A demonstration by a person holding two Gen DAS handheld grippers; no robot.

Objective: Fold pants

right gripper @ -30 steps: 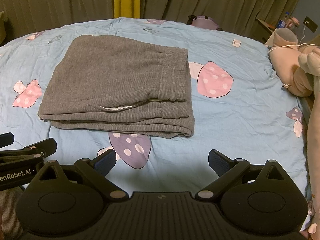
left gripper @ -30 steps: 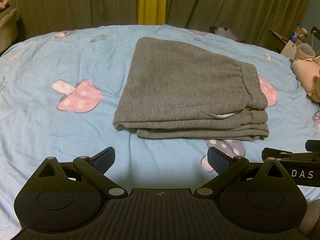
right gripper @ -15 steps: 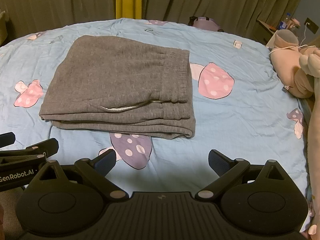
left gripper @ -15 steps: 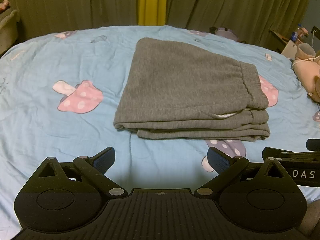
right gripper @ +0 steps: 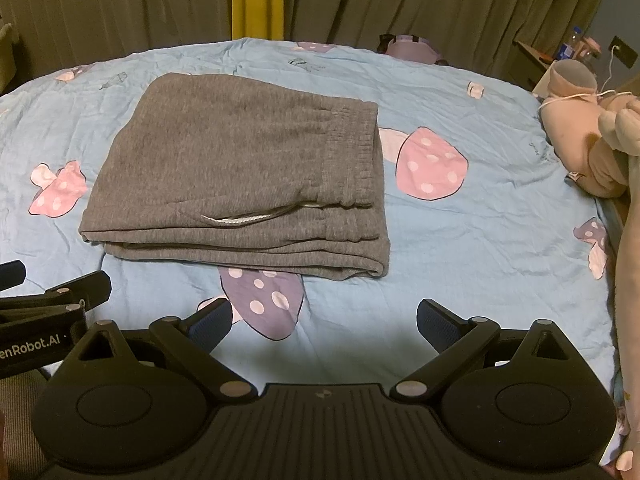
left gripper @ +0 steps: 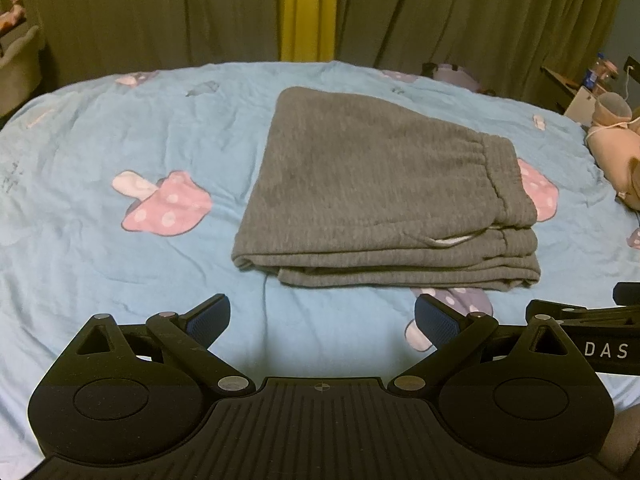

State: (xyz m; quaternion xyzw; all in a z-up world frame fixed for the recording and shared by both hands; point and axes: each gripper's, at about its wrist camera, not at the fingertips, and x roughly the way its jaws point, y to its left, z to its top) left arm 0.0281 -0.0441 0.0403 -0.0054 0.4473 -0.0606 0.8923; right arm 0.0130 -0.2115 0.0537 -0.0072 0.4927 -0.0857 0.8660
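Left wrist view, nearest item: left claw [left gripper: 322,318], fingers spread wide, nothing between them, held above the bedsheet [left gripper: 80,248] just short of the garment. At its right edge, a part of the right claw's body shows.

Right wrist view, nearest item: right claw [right gripper: 324,322], likewise spread wide and empty, over a purple mushroom print [right gripper: 260,300] that runs partly under the garment's near edge.

Next out: grey pants [left gripper: 384,192], lying on the bed dead ahead of both claws, neither touching them. Condition: folded into a compact stack of several layers, layered edges facing the claws. Long axis runs left to right across both views. Elastic waistband [right gripper: 352,160] on the right end; a white drawstring [right gripper: 248,218] pokes out along the near side. The stack sits slightly right of centre for the left claw and slightly left of centre for the right claw, so it lies between the two, about equally near. Judgement: folding looks complete or nearly so; any further move would start at the near layered edge.

Far items: pink mushroom prints on the sheet, a plush toy [right gripper: 592,144] at the right edge of the bed, dark curtains [left gripper: 120,12] with a yellow strip behind.

Containers: one greyish bin or basket at the far left in the left wrist view; contents cannot be told.
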